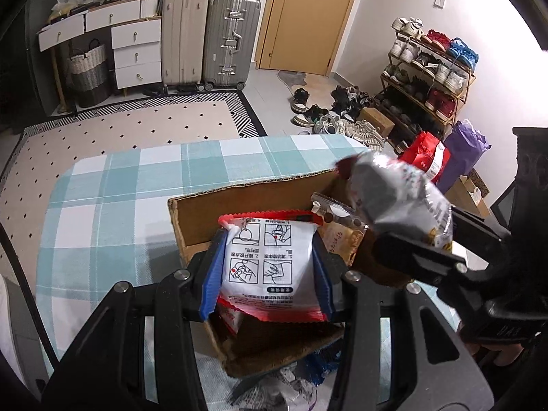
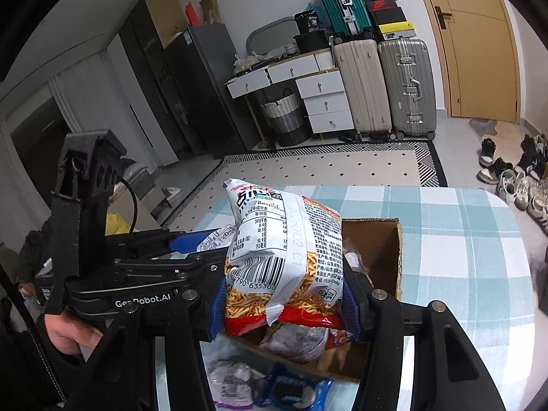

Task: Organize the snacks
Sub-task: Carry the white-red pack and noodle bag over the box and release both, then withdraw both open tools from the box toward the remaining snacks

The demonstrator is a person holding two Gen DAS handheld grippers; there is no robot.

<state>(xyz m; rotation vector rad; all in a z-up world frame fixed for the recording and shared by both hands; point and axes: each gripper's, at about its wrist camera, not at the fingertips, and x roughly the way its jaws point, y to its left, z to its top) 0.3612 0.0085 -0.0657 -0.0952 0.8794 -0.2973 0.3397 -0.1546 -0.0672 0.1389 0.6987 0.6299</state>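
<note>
An open cardboard box (image 1: 198,219) (image 2: 380,239) stands on the checked table with a few snack packets inside. My left gripper (image 1: 267,274) is shut on a white and red packet (image 1: 270,263) with printed instruction drawings, held over the box's near side. My right gripper (image 2: 284,301) is shut on a bag of fried stick snacks (image 2: 284,250), held upright over the box; it shows as a silvery bag (image 1: 400,195) in the left wrist view. The left gripper also shows in the right wrist view (image 2: 185,243).
Loose packets (image 2: 274,383) (image 1: 294,380) lie on the tablecloth (image 1: 113,198) in front of the box. Beyond the table are a rug, suitcases (image 1: 209,37), a drawer unit, a door and a shoe rack (image 1: 428,75) with shoes on the floor.
</note>
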